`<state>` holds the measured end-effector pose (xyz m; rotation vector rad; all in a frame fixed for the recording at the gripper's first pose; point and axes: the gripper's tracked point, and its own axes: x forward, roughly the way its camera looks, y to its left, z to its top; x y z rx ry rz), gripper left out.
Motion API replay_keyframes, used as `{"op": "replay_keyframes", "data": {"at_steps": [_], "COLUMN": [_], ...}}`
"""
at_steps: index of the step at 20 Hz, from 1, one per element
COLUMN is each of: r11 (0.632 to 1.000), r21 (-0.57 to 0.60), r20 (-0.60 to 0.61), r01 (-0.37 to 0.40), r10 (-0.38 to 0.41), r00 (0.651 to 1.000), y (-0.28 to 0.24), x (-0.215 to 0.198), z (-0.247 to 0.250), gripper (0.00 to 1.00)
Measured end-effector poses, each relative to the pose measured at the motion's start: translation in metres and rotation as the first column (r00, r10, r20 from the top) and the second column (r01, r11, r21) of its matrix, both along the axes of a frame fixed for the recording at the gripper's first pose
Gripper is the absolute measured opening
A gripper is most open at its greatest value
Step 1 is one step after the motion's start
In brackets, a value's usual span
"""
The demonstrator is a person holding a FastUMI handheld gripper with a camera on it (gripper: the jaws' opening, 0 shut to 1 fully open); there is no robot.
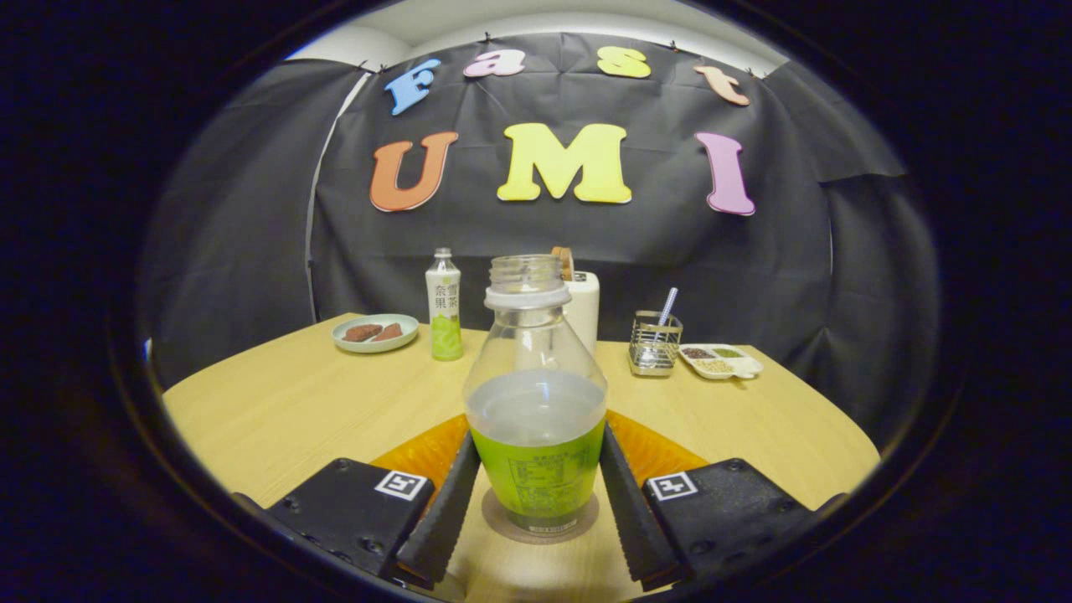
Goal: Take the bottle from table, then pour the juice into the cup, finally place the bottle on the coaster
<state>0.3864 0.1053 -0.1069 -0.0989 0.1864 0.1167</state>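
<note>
Fingers [536, 511] clamped on uncapped bottle [536, 402] part-full of clear liquid, standing on coaster [502, 528], table [293, 410].

We log: clear bottle [536, 402] with green label; brown coaster [540, 529]; black claw [536, 494] with checkered square tags; pale wood counter [285, 410]; white-and-green bottle [444, 314]; pale green plate [374, 333].

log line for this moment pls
phase: placing | bottle: upright, uncapped, on coaster | tool: fingers flank the bottle, contact unclear | cup: behind bottle | table
</note>
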Motion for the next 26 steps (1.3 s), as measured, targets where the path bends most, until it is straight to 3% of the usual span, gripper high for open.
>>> {"op": "replay_keyframes", "data": {"at_steps": [6,9,14,20,26], "r11": [1.000,1.000,0.999,0.998,0.997], "r21": [0.005,0.009,0.036,0.020,0.030], "r20": [-0.018,-0.010,-0.014,-0.004,0.092], "r01": [-0.027,-0.019,-0.028,-0.056,-0.070], "r10": [0.027,0.019,0.028,0.056,0.067], "r00": [0.999,1.000,1.000,0.998,0.994], "y": [0.006,0.004,-0.002,-0.009,-0.027], "x": [-0.005,-0.016,-0.039,-0.098,-0.176], "z": [-0.002,0.004,0.005,0.017,0.047], "gripper": [0.85,1.00,1.00,1.00,1.00]}}
